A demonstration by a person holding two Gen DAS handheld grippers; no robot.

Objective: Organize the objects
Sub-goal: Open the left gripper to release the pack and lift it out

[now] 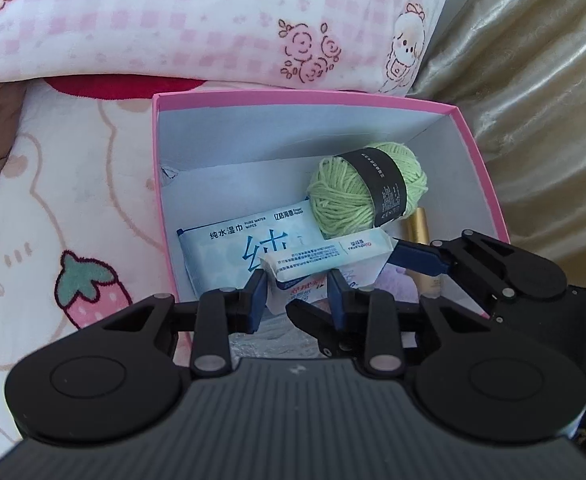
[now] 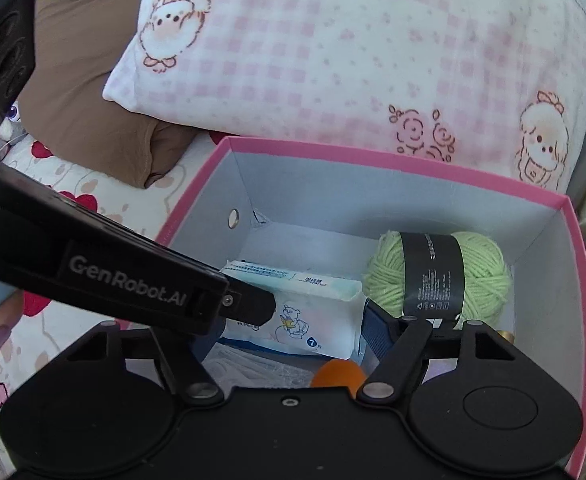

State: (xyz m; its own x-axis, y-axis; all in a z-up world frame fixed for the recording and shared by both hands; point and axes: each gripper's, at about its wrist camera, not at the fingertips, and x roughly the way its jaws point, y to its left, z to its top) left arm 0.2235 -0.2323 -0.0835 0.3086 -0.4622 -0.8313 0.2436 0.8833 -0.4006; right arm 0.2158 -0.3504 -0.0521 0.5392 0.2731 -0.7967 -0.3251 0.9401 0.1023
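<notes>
1. Over the pink box point(image 1: 489, 184) on the bed, the left gripper point(image 1: 297, 292) pinches one end of a small tissue packet point(image 1: 329, 258), its blue pads pressed onto the wrapper; the packet hangs just above a flat wet-wipes pack point(image 1: 229, 244) lying on the box floor.
2. Beside it, the right gripper point(image 2: 293, 320) stands partly spread with nothing seen pressed between its pads; one blue finger point(image 1: 421, 258) reaches in near the packet's far end.
3. Judging from this, the step in hand is setting the packet down inside the box. It would go well lowered flat onto the wipes pack, clear of the green yarn ball point(image 1: 367, 190), and let go only once it rests.
4. The right gripper's finger should keep out of the drop path, or the packet may tip against it.
5. Readable writing: "GenRobot.AI" on the left gripper's side arm point(image 2: 129, 280); "PURE WATER WIPES" with Chinese characters on the wipes pack; a "7" in a dark circle beside a bear drawing on the packet point(image 2: 313, 320).
6. The yarn's black band point(image 2: 433, 276) carries print too small to read. A gold cylinder point(image 1: 417, 232) lies beside the yarn.
</notes>
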